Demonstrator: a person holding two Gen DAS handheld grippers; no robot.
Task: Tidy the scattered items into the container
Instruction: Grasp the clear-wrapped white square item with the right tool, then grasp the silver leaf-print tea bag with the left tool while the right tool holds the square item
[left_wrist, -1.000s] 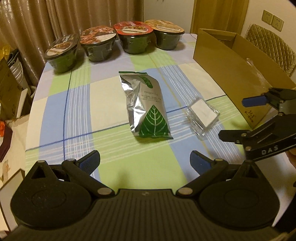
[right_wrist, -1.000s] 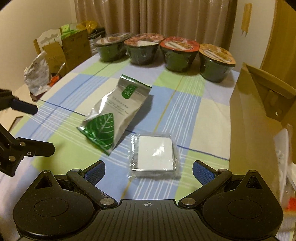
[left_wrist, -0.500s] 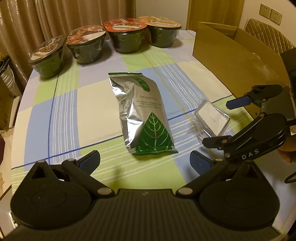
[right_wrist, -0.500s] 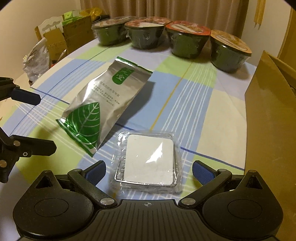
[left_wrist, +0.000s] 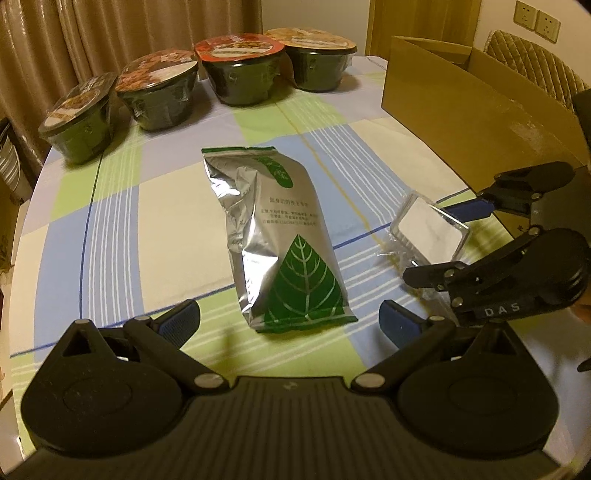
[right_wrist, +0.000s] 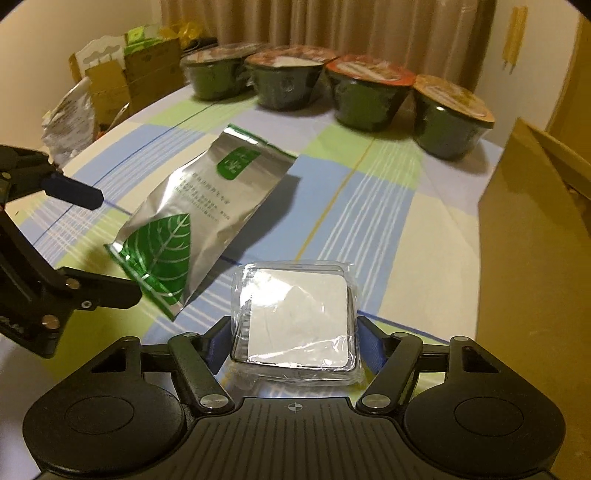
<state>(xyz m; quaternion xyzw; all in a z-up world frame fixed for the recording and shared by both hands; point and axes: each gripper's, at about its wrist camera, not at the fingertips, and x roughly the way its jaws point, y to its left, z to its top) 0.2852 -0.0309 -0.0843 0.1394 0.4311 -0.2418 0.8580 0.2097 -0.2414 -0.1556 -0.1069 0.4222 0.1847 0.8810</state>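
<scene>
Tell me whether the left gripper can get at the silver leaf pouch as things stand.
Probably yes: the left gripper is open, the silver leaf pouch lies flat straight ahead, nothing between them; the right gripper is off to the side.

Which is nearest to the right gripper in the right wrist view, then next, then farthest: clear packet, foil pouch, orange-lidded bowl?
1. Clear packet: between the right gripper's fingers.
2. Foil pouch: ahead, to the left.
3. Orange-lidded bowl: far end, to the right.

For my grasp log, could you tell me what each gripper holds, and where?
The right gripper clamps the clear plastic tray by its two side edges; the left gripper is open, empty.
</scene>
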